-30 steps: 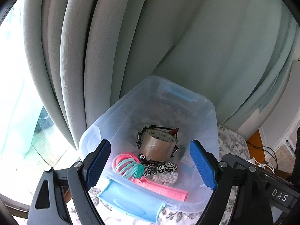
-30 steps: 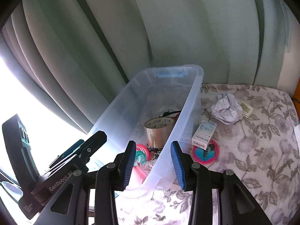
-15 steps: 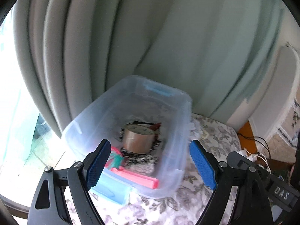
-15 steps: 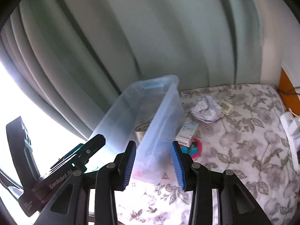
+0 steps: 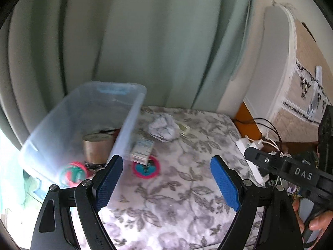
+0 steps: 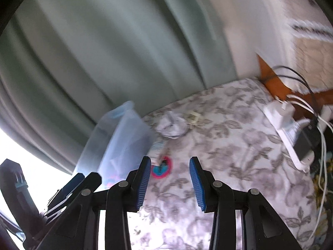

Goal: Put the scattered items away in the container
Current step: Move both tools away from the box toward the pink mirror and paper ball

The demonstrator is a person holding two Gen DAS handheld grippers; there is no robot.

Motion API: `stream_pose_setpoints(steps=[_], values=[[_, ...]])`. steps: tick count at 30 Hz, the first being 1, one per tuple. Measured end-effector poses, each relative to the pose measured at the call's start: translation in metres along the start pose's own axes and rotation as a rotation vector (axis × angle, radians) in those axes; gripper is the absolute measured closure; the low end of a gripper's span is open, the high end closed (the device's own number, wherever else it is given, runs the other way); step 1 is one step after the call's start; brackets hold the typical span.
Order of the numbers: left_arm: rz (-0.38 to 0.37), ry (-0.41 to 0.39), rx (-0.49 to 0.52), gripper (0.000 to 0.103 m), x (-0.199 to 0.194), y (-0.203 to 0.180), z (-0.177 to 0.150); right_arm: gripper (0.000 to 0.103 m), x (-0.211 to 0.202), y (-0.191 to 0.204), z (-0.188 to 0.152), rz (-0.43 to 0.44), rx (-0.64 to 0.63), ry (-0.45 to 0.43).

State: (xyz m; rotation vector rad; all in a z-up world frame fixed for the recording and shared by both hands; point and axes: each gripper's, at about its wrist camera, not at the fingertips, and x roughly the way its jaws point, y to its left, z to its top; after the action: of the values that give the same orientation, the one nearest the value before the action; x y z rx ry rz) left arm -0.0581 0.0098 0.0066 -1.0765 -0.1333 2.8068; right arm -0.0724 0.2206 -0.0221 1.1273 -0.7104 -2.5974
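Reaching: both grippers hover over the floral cloth (image 5: 177, 198), heading for the loose items beside the clear bin (image 5: 83, 112).
Left gripper (image 5: 166, 183): blue pads spread wide, nothing between them.
Right gripper (image 6: 169, 183): jaws partly apart, empty.
Next target: judged to be the small carton (image 5: 142, 149), leaning against the bin's long side wall, its lower end overlapping the pink round item (image 5: 146, 167).
Carton axis: long side runs up and away from the camera, tilted.
Doing it well: approach across the short width, lift before swinging over the rim.
Others: crumpled paper (image 5: 162, 126) lies farther back; tape roll (image 5: 96, 148) already inside.
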Motion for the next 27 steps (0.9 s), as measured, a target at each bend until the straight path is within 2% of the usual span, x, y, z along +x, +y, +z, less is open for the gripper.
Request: stream_pose_setpoints(steps=[4, 12, 21, 27], values=[[-0.005, 0.030, -0.016, 0.016, 0.020, -0.007, 0.000, 0.061, 0.005, -0.026, 0.001, -0.011, 0.045, 0.014], [0.044, 0.106, -0.025, 0.016, 0.073, -0.017, -0.016, 0.061, 0.031, -0.050, 0.001, -0.016, 0.075, 0.069], [0.163, 0.165, -0.140, 0.017, 0.129, -0.006, -0.032, 0.061, 0.063, -0.066, 0.002, -0.035, 0.079, 0.136], [0.267, 0.202, -0.159, 0.016, 0.166, -0.002, -0.039, 0.061, 0.084, -0.076, 0.006, -0.058, 0.080, 0.178]])
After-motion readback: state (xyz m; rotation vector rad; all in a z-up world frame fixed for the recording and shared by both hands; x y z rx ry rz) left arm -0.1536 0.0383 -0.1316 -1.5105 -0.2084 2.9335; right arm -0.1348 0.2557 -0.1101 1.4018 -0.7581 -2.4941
